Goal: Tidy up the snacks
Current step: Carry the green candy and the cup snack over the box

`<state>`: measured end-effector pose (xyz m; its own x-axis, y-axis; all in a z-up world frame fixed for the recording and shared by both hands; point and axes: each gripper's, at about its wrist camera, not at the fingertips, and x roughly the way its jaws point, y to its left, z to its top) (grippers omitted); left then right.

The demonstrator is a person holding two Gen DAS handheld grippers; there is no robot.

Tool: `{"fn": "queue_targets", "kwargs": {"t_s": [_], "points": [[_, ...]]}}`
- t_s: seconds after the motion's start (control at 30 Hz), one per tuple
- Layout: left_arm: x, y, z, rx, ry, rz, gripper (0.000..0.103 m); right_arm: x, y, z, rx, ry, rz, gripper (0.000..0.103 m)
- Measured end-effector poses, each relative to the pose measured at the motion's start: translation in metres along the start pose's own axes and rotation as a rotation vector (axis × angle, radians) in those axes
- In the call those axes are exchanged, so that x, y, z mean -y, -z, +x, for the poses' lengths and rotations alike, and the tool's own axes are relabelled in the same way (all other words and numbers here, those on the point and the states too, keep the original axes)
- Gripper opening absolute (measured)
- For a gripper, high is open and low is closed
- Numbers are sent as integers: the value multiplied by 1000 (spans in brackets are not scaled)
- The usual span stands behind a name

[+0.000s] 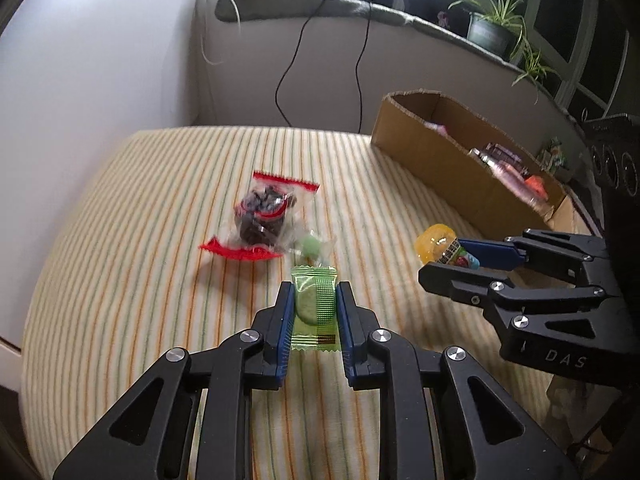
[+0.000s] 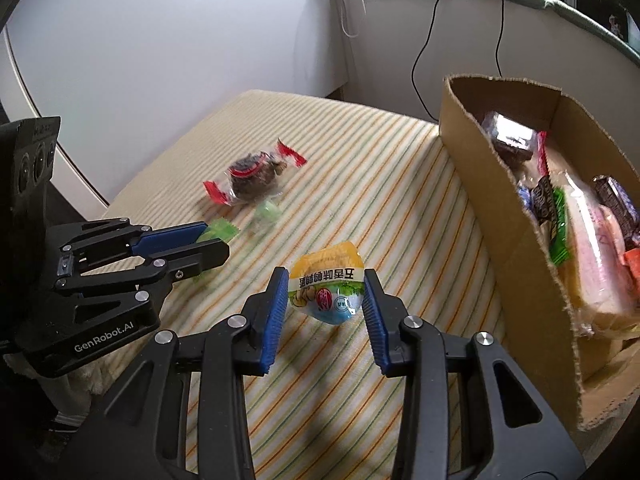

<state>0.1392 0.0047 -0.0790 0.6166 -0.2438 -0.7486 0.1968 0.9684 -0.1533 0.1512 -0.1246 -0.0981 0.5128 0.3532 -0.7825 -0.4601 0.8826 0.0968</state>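
Windowsill plant (image 1: 494, 20) shows only leftward; box (image 2: 500, 216) contents show rightward.

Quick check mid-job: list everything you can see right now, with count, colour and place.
green packet: one, green, between the left gripper's pads
egg-shaped snack: one, yellow and blue, between the right gripper's pads
red-ended bag: one, clear with dark contents, on the cloth
small green candy: one, beside that bag
cardboard box: one, brown, right side, holding mixed snacks
striped cloth: one, cream with stripes
potted plant: one, green, on the ledge
left gripper: shut on the packet
right gripper: shut on the egg-shaped snack
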Motion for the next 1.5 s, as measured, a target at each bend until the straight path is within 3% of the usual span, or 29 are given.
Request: {"fn": "queue_targets", "kwargs": {"t_s": [0.33, 0.77, 1.1, 1.5], "points": [[26, -34, -5, 67, 32, 35, 19, 18, -16, -34, 73, 16, 10, 38], [69, -81, 12, 120, 94, 87, 19, 84, -48, -68, 142, 93, 65, 38], [102, -103, 29, 127, 126, 135, 19, 143, -77, -67, 138, 157, 94, 38], [138, -118, 49, 121, 171, 176, 19, 176, -89, -59, 110, 181, 104, 38]]}}
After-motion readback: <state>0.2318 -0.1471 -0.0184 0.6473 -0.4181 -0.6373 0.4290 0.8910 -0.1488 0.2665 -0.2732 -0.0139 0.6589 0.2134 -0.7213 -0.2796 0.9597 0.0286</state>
